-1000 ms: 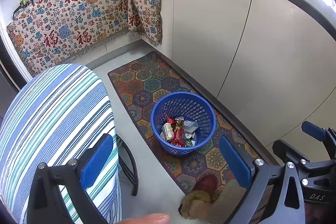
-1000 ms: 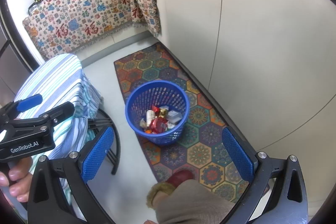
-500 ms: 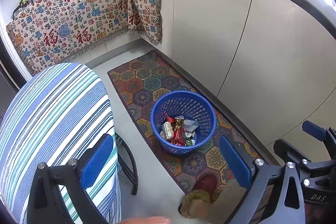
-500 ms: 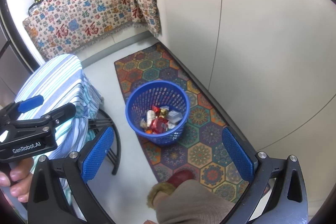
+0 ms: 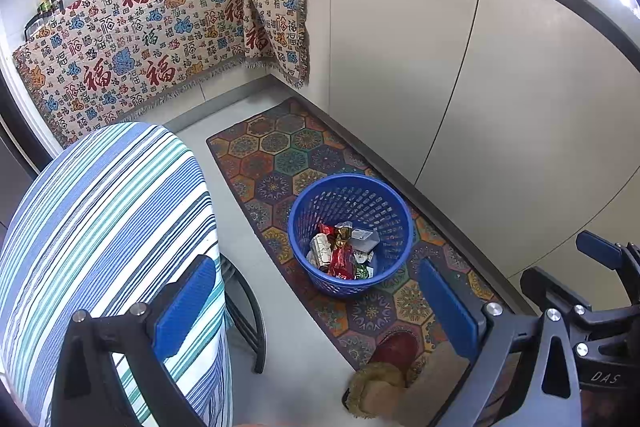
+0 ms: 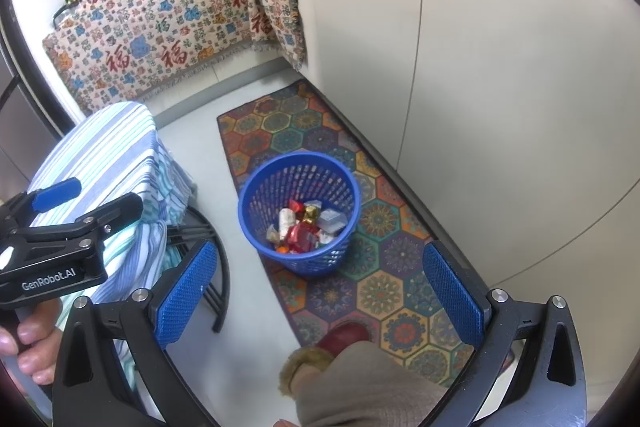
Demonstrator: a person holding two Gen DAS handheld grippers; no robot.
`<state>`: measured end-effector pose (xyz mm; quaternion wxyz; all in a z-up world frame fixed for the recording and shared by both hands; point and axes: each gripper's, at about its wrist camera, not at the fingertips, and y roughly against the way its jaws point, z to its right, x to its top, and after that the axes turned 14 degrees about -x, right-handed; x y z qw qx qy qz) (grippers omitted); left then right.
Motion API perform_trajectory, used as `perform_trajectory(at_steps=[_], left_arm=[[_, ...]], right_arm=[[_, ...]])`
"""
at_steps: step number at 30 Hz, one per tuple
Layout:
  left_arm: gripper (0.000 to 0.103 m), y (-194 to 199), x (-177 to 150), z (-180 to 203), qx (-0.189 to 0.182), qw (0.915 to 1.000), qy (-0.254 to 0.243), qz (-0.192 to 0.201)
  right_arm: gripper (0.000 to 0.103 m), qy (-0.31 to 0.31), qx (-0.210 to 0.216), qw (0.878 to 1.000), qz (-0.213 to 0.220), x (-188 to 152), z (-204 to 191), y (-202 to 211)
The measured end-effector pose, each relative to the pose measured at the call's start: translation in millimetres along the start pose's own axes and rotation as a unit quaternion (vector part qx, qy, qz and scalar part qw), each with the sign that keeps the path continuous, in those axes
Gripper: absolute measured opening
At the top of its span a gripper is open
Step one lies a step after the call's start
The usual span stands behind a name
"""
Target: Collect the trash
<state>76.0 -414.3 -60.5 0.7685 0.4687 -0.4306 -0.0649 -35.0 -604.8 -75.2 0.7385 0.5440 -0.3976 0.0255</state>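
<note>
A blue plastic basket point(image 5: 352, 211) stands on a patterned floor mat point(image 5: 276, 151); it also shows in the right wrist view point(image 6: 298, 187). Several wrappers and packets of trash point(image 5: 342, 253) lie in its bottom, seen too in the right wrist view point(image 6: 306, 229). My left gripper point(image 5: 316, 307) is open and empty, held high above the floor near the basket. My right gripper point(image 6: 320, 299) is open and empty at a similar height. The left gripper's body point(image 6: 60, 227) shows at the left of the right wrist view.
A small table under a blue striped cloth point(image 5: 104, 227) stands left of the basket, on black metal legs point(image 5: 252, 311). Grey cabinet doors point(image 5: 480, 99) run along the right. A patterned cloth point(image 5: 160, 39) hangs from the counter with pans. The person's red slipper point(image 5: 396, 347) is on the mat.
</note>
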Motion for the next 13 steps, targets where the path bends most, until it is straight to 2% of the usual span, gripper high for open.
perform_trajectory(at_steps=[6, 13], left_arm=[[0.103, -1.0, -0.3, -2.7, -0.006, 1.0, 0.007, 0.0], [0.103, -1.5, -1.3, 2.6, 0.003, 0.9999, -0.006, 0.009]], right_arm=[[0.103, -0.003, -0.003, 1.0, -0.003, -1.4, 1.6, -2.5], [0.103, -0.004, -0.004, 1.0, -0.005, -1.1, 3.5, -5.3]])
